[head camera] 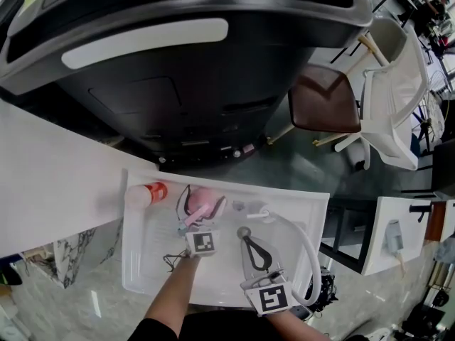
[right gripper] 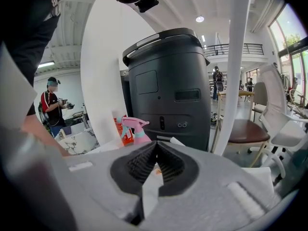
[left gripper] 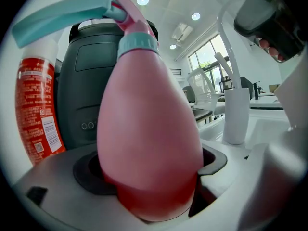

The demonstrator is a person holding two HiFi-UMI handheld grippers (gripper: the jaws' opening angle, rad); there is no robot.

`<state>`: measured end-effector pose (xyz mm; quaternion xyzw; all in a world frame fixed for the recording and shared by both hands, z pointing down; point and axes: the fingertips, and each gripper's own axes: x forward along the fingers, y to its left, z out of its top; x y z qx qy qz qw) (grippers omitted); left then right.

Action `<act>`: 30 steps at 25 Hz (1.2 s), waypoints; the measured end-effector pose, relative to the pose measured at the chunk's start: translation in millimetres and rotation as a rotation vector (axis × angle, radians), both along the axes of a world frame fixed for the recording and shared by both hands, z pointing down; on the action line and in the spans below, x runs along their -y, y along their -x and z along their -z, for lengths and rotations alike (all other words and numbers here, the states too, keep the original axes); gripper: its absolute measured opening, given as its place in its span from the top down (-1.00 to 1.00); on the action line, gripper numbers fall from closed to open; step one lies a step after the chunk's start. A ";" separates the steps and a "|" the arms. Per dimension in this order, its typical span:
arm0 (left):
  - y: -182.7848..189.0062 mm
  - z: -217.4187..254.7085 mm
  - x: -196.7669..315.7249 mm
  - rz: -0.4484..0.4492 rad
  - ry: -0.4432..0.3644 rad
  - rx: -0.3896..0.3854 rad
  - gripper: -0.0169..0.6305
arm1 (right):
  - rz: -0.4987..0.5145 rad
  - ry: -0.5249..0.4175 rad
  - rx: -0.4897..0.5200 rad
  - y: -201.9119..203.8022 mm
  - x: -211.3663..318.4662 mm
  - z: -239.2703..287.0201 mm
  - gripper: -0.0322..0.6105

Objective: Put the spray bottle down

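A pink spray bottle point(head camera: 206, 198) with a teal trigger and collar is gripped round its body by my left gripper point(head camera: 195, 210), which is shut on it. In the left gripper view the pink bottle point(left gripper: 149, 114) fills the middle, pinched low between the dark pads of the left gripper point(left gripper: 153, 179). I cannot tell whether its base touches the white table point(head camera: 146, 261). My right gripper point(head camera: 246, 236) hovers to the right over the table, jaws shut with nothing in them. From the right gripper point(right gripper: 156, 150) the spray bottle point(right gripper: 134, 129) shows at the left.
A red and white can point(head camera: 146, 192) stands just left of the spray bottle, also the can point(left gripper: 36, 105). A white curved hose point(head camera: 307, 251) lies along the table's right side. A big black machine point(head camera: 199, 84) stands behind the table, and chairs point(head camera: 328, 98) to the right.
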<state>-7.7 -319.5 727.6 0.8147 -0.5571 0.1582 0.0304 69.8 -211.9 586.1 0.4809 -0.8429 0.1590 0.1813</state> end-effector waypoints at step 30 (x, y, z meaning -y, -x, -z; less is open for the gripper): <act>10.8 0.8 -23.9 -0.033 0.074 -0.075 -0.51 | 0.001 -0.005 0.017 0.1 -24.3 6.4 0.90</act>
